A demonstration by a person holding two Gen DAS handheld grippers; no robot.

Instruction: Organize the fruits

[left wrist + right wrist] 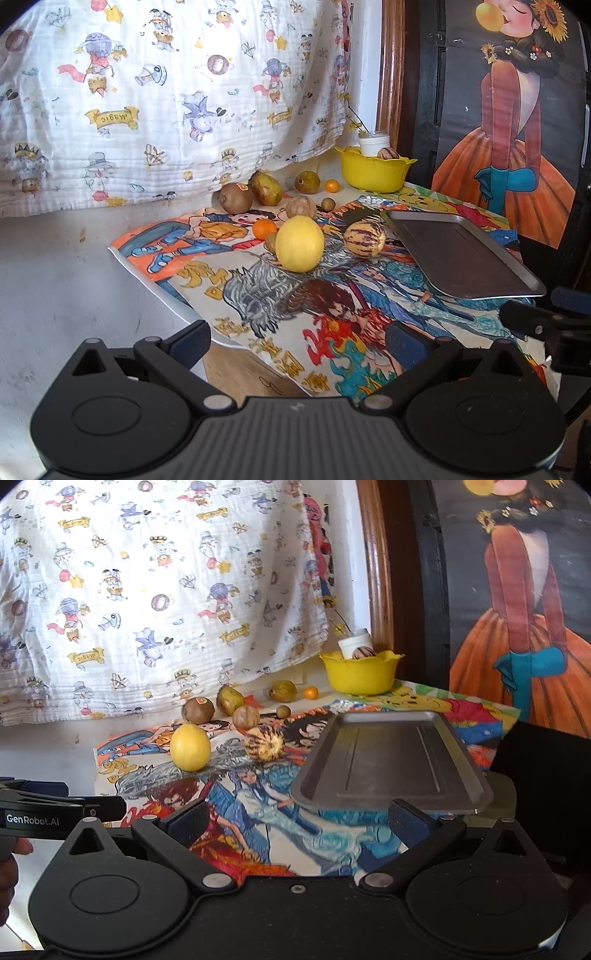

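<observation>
Loose fruits lie on a cartoon-print cloth: a big yellow fruit (299, 243) (190, 747), a striped melon (364, 238) (264, 743), a small orange (264, 228), a kiwi (235, 197) (198, 710), two green-brown pears (266, 188) (307, 181), a walnut-like fruit (301, 207) (246, 717). An empty metal tray (461, 254) (391, 762) lies to the right. A yellow bowl (373, 170) (360, 674) at the back holds one striped fruit. My left gripper (297, 341) is open and empty near the table's front. My right gripper (297, 821) is open and empty just before the tray.
A printed white sheet (166, 92) hangs behind the table. A white cup (373, 142) stands behind the bowl. A dark panel with a painted figure (517, 129) stands at the right. The table's left edge (155, 284) drops off beside a pale wall.
</observation>
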